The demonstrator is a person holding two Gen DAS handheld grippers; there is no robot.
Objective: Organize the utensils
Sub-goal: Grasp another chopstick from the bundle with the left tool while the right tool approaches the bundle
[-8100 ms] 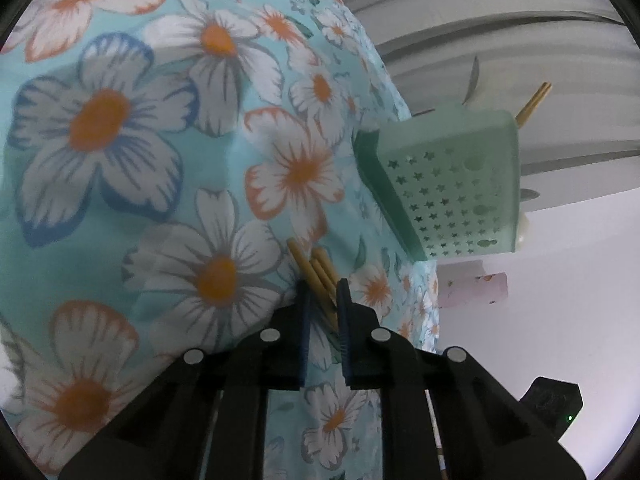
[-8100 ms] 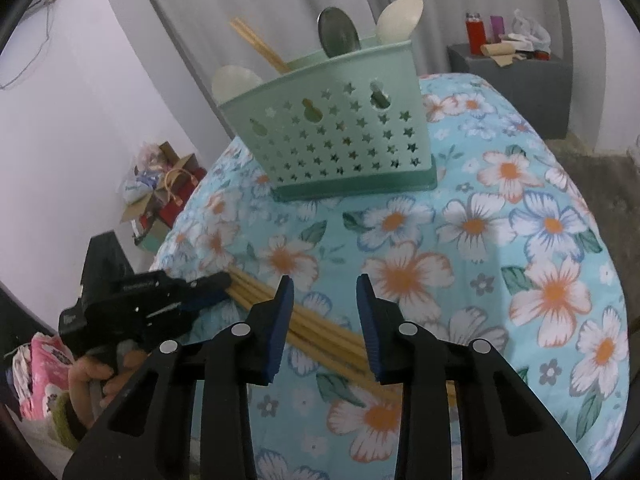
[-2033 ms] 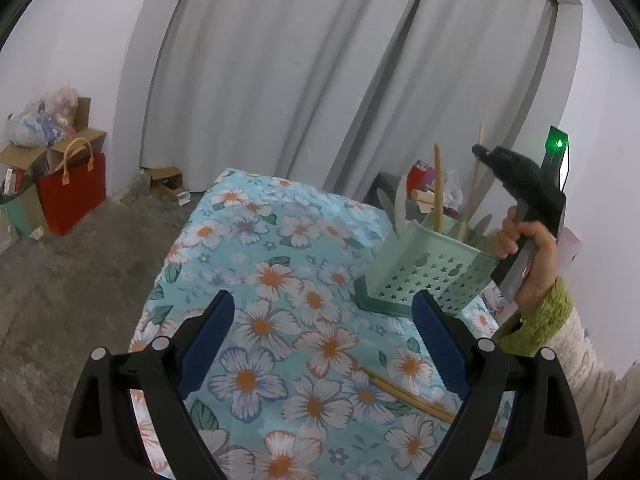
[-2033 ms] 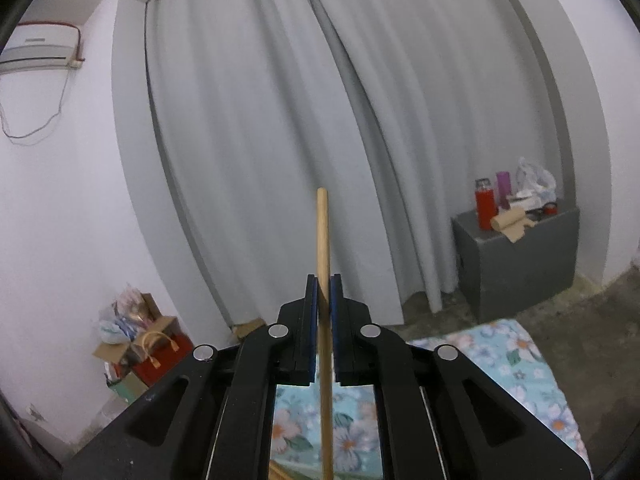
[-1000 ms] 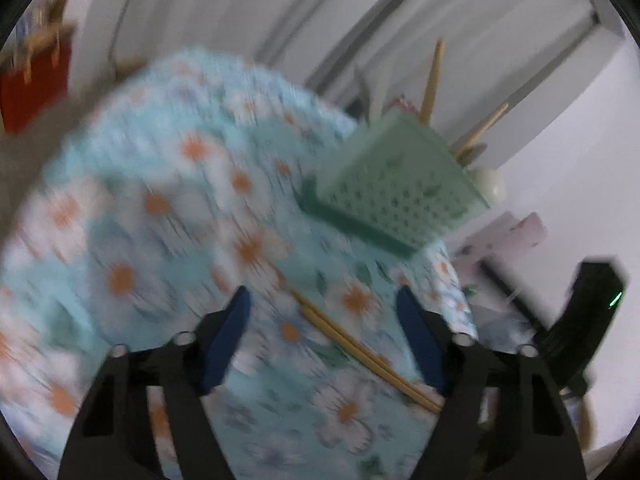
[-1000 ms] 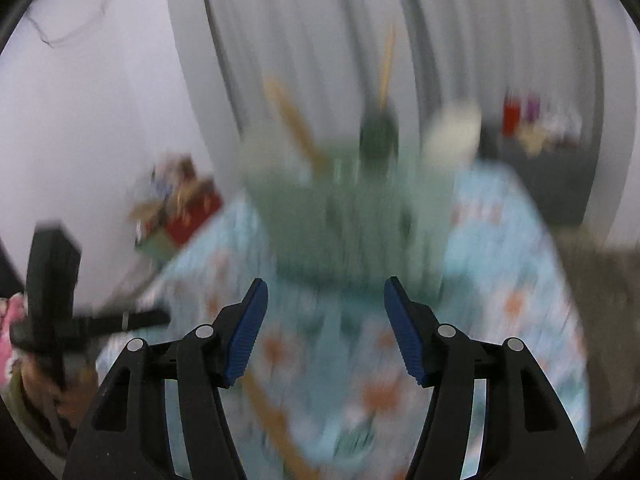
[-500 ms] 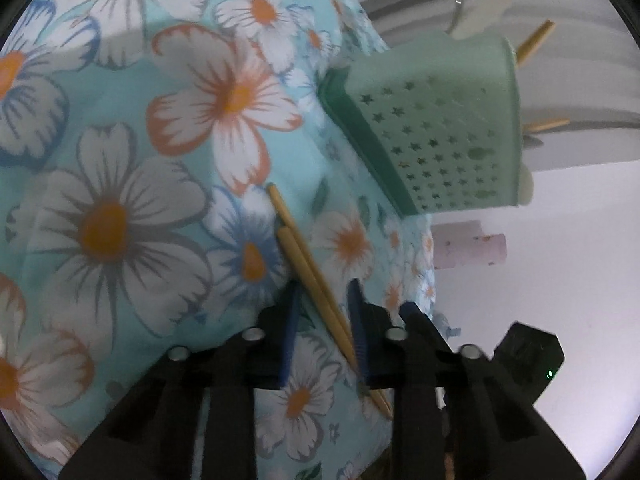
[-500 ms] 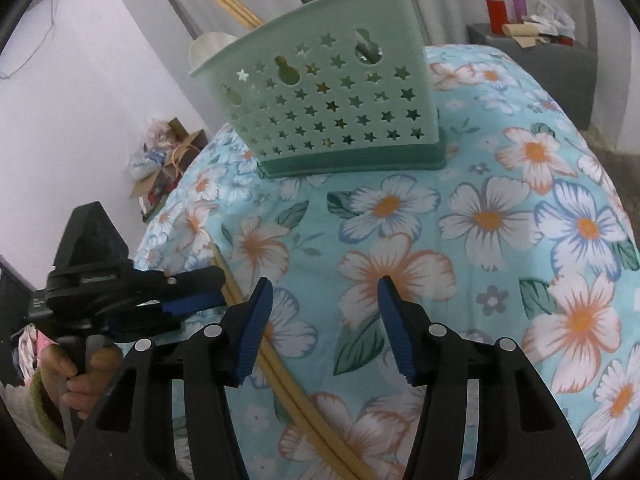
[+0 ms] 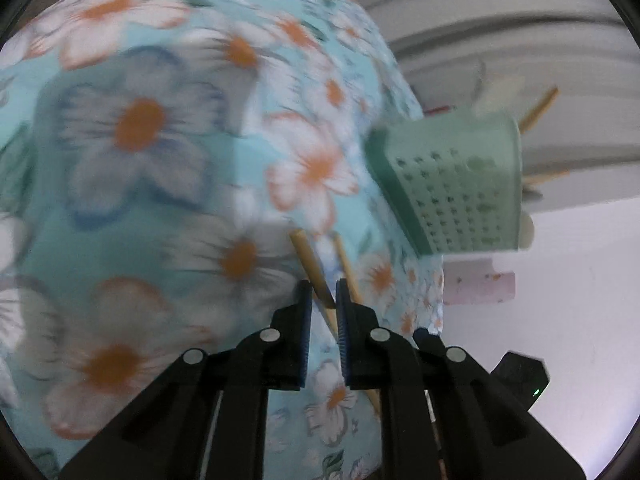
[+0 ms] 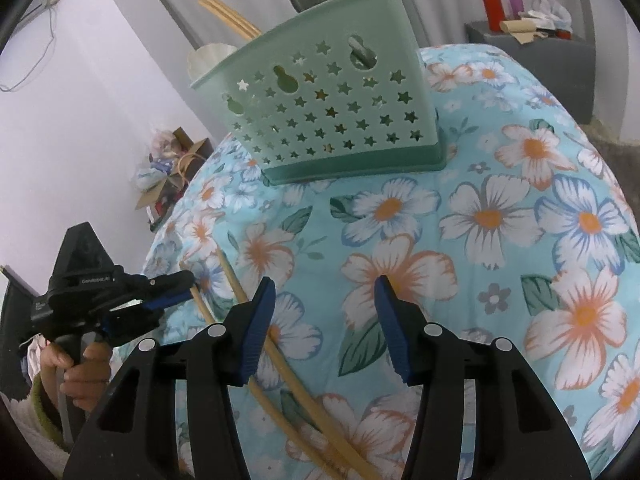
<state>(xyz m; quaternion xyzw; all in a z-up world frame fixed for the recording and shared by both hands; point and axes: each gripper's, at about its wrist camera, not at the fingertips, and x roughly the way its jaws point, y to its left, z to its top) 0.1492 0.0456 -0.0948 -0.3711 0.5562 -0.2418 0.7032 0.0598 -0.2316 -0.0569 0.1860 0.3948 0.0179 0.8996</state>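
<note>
Two wooden chopsticks [image 10: 280, 364] lie on the floral cloth [image 10: 500, 280]. My left gripper [image 9: 320, 292] is shut on the end of one chopstick [image 9: 310, 264]; the second chopstick [image 9: 346, 264] lies just right of it. In the right wrist view the left gripper [image 10: 188, 284] pinches the chopstick's far end. My right gripper [image 10: 324, 320] is open and empty above the cloth, just right of the chopsticks. The green star-holed utensil basket [image 10: 328, 108] stands at the back with chopsticks, spoons and a ladle in it; it also shows in the left wrist view [image 9: 452, 184].
A grey cabinet [image 10: 532, 48] with bottles stands at the back right. Bags and boxes [image 10: 172, 168] lie on the floor at the left. Grey curtains [image 9: 500, 40] hang behind the table.
My left gripper has closed on one chopstick's end. My right gripper has moved a little closer to the cloth and stays open.
</note>
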